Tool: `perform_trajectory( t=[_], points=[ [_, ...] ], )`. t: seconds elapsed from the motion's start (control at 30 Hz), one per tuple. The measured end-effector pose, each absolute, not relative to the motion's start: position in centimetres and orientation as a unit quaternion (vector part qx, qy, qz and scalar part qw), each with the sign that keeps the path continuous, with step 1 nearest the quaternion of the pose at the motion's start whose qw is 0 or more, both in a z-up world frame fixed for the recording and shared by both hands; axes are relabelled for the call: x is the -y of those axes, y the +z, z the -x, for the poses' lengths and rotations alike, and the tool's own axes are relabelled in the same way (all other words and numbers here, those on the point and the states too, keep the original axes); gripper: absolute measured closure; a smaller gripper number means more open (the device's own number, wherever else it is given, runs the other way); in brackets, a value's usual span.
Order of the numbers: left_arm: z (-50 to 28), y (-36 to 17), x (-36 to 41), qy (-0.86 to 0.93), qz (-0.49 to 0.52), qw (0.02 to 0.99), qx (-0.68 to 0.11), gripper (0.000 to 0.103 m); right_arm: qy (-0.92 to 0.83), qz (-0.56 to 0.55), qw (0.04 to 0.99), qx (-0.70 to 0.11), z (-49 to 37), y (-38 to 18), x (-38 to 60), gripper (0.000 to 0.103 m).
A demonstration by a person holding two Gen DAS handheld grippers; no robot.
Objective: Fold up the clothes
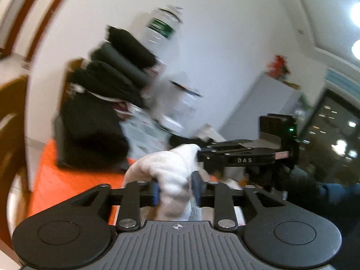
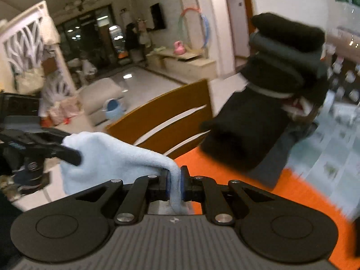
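A: Where is the cloth (image 2: pixel 117 157) lying?

B: Off the orange table (image 2: pixel 225 168), strung between both grippers. The right gripper (image 2: pixel 175 181) has its pads clamped tight on one end; from there the cloth's long axis runs away to the left, to the left gripper (image 2: pixel 67 153).

A: And the left gripper (image 1: pixel 176 191)?

B: Its jaws stand partly apart with a thick bunch of cloth (image 1: pixel 171 175) between them; whether the pads press on it is unclear. The right gripper (image 1: pixel 236 155) sits just beyond, to its right.

A: Poses?

B: Both point forward and somewhat downward, near each other. The dark stack (image 2: pixel 281 72) lies well ahead.
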State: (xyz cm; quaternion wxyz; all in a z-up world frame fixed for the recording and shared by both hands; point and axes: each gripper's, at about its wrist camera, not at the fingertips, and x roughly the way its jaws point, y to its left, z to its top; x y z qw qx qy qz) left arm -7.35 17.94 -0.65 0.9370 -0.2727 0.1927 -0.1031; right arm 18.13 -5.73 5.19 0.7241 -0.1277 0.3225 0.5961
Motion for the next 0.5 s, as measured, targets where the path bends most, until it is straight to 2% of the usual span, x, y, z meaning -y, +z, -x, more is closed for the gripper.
perform_trajectory(
  t=[0.13,0.27,0.37,0.5],
  points=[
    [7.0,-2.8,-19.5,-0.035,0.29,0.934,-0.206,0.051,0.547,0.166,0.739,-0.355,-23.2,0.0,1.2,0.092],
    [9.8,-4.7,-20.1,0.035,0.312,0.922,-0.227,0.047,0.495,0.184,0.744,-0.41,-27.2,-6.9,-2.2,0.09],
    [12.7,-6.5,-20.5,0.092,0.339,0.902,-0.25,0.045,0.462,0.198,0.748,-0.433,-28.5,-10.9,-3.4,0.078],
    [16.1,-9.1,-20.6,0.147,0.395,0.863,-0.279,0.043,0.462,0.232,0.749,-0.415,-27.8,-11.5,-3.9,0.064]
  ],
)
